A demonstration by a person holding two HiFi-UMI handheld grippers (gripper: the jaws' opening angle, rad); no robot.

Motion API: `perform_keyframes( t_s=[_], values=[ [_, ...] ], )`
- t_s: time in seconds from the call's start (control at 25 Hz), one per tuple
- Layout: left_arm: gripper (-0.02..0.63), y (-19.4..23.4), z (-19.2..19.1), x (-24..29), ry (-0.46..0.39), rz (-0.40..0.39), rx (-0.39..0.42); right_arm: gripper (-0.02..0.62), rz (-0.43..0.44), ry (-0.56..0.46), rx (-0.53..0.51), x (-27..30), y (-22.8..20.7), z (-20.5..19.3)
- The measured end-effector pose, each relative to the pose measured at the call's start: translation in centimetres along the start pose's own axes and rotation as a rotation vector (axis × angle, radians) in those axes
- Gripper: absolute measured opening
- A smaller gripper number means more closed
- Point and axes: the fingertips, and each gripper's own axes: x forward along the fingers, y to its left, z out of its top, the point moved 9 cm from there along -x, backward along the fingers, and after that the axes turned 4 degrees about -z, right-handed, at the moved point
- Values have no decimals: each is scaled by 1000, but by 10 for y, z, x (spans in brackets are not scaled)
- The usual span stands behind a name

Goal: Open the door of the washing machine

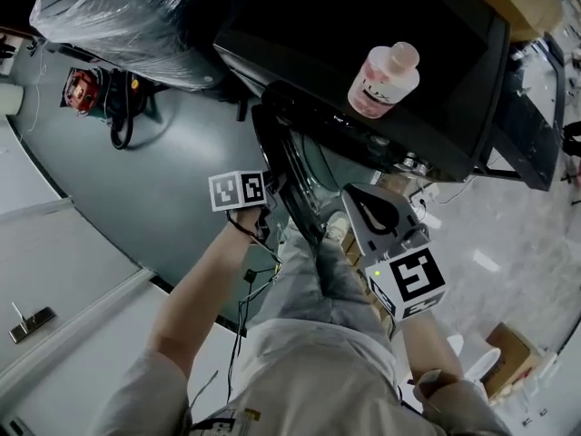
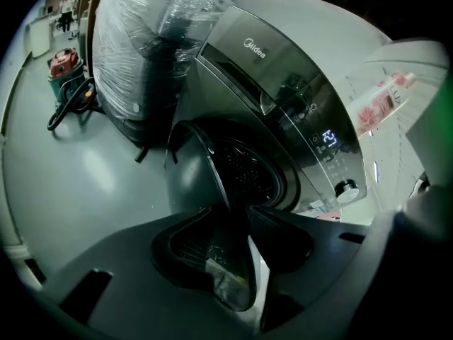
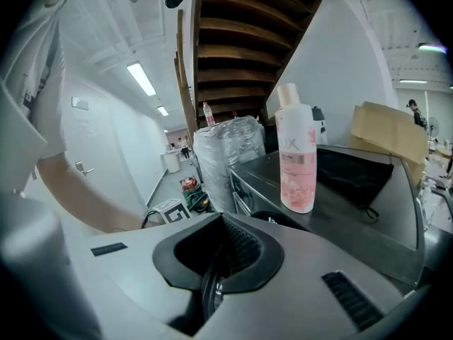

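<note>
With the door (image 2: 185, 183) ajar and its rim pinched by the left gripper (image 2: 241, 229), right gripper (image 3: 225, 250) jaws pressed together, grip could be lost if pulled off the hinge arc.

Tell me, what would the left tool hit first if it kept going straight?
The door: its edge already sits between the left tool's jaws. Past that, probably the drum.

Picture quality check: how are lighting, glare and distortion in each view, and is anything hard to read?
Head view: dim, strong fisheye, the washing machine top nearly black, bottle clear. Left gripper view: dark corners, soft glare on the floor, left tongs shut on the door in deep shadow. Right gripper view: bright ceiling lights, heavy fisheye, right tongs murky.
</note>
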Motion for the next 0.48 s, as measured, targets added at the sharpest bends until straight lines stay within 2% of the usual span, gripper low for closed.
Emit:
perform_keyframes(
  t_s=[0.48],
  values=[
    [149, 60, -2, -47, 26, 9, 89, 25, 146, 59, -59, 59, 26, 7]
  ],
)
